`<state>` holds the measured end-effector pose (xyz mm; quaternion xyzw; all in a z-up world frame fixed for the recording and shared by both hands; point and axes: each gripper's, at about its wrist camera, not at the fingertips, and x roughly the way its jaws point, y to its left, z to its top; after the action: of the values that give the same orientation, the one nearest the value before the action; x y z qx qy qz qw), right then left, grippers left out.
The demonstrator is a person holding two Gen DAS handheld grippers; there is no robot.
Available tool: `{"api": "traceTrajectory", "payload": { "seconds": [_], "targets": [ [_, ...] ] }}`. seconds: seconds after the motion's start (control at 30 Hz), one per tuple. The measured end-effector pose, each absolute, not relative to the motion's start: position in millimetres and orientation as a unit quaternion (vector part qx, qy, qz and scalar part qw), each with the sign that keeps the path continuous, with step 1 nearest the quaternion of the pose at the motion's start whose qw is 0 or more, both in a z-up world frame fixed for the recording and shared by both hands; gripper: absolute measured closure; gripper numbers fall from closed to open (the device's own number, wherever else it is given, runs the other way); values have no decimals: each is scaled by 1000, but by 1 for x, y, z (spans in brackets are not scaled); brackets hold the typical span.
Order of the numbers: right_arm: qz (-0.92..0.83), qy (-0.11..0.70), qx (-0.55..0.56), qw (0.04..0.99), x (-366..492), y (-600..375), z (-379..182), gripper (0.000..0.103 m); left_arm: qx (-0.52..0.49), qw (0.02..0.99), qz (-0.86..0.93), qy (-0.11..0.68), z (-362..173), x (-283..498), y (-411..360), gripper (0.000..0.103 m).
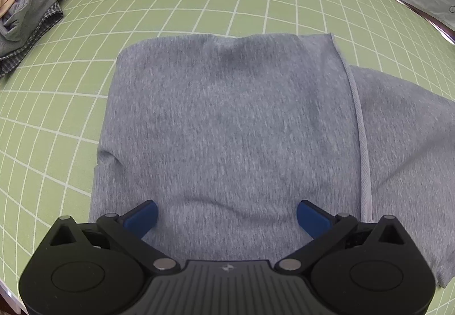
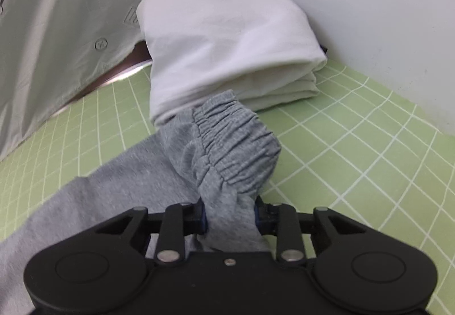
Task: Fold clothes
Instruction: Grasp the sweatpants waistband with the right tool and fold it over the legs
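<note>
Green grid mat (image 1: 199, 2) is carrying everything; places below are taken from the grey garment (image 1: 227, 121), which is lying across the mat's middle with one layer already lapped over another, a hemmed edge (image 1: 359, 127) running down its right part. Beyond its elastic band, a folded white stack (image 2: 227, 44) is sitting just touching it; far off its left corner, a loose heap of clothes (image 1: 34, 2) is waiting. The right gripper (image 2: 230, 215) is clenching a bunch of cloth just below the gathered band (image 2: 236, 138), lifting it off the mat. The left gripper (image 1: 227, 215) is hanging released over the near flat part, fingers spread, gripping nothing. Judging the step as carrying the band end over: it should be going well if the left is pinning the flat layer while the right is travelling low and level, laying the band square to the hemmed edge without dragging the white stack.
</note>
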<state>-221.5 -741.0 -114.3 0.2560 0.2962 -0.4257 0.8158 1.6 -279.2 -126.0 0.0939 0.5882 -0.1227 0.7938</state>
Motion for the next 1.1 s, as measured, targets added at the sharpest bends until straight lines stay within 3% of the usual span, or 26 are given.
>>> {"api": "traceTrajectory", "payload": {
  "seconds": [0.33,0.6,0.8,0.93,1.1],
  "targets": [
    [-383,242,154,878,-199,-647,-35,75,42,830,-162,532,-87,-7,-248,0],
    [-299,251,98,915,-147,-518,-31,74,31,838,-173,516,-67,-5,-201,0],
    [-276,330,88,898,-123,-447,-73,65,39,827,-186,529,-73,-8,-159,0],
    [-273,376,93,881,-113,-411,-94,48,39,826,-191,529,-75,2,-136,0],
    [-317,309,113,889,-131,-408,-64,48,38,828,-203,522,-72,17,-113,0]
  ]
}}
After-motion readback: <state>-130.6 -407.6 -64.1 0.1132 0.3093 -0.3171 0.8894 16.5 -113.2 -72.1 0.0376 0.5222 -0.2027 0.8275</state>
